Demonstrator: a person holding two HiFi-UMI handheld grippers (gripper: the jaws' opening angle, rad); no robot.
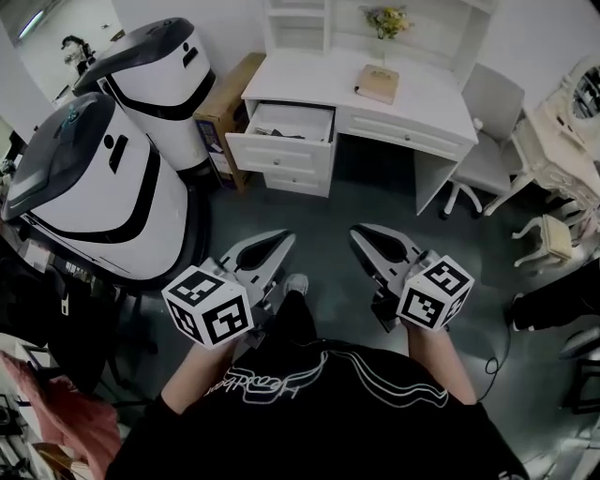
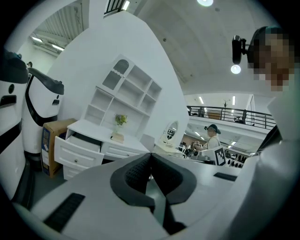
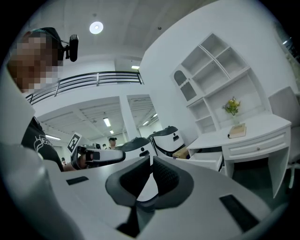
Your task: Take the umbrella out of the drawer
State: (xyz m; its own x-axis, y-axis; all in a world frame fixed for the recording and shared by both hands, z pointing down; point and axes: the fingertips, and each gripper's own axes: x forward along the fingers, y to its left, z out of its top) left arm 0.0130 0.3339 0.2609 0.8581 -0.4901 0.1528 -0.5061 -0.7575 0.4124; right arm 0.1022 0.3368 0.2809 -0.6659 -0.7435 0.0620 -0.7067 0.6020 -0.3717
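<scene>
Nearest: one person in a black shirt [image 1: 309, 394], forearms out, two grippers held side by side over the grey floor [image 1: 328, 211], each carrying one marker cube. Left gripper [image 1: 284, 241]: jaws together, pads meeting at the tip, nothing between them, as its own view confirms [image 2: 150, 154]. Right gripper [image 1: 362, 234]: jaws likewise closed on nothing [image 3: 151, 159]. One pale shoe [image 1: 297, 281] shows between the two. Both grippers are well apart from the furniture. Further left: two big white pod-shaped machines with dark tops, one nearer [image 1: 103, 187], one farther [image 1: 159, 66]. One cardboard box [image 1: 225, 112] stands between the far pod and the desk. Far centre: one white desk [image 1: 422, 98] with one shelf unit [image 1: 298, 23] on top. Its top-left drawer [image 1: 281, 141] is pulled open. One dark shape [image 1: 272, 133] lies inside, too small to tell whether it is the umbrella. On the desktop are one book [image 1: 377, 82] and one bunch of flowers [image 1: 387, 21]. Right of the desk is one grey chair [image 1: 487, 141]. At the far right are one white dressing table [image 1: 553, 131] and one stool [image 1: 555, 239].
</scene>
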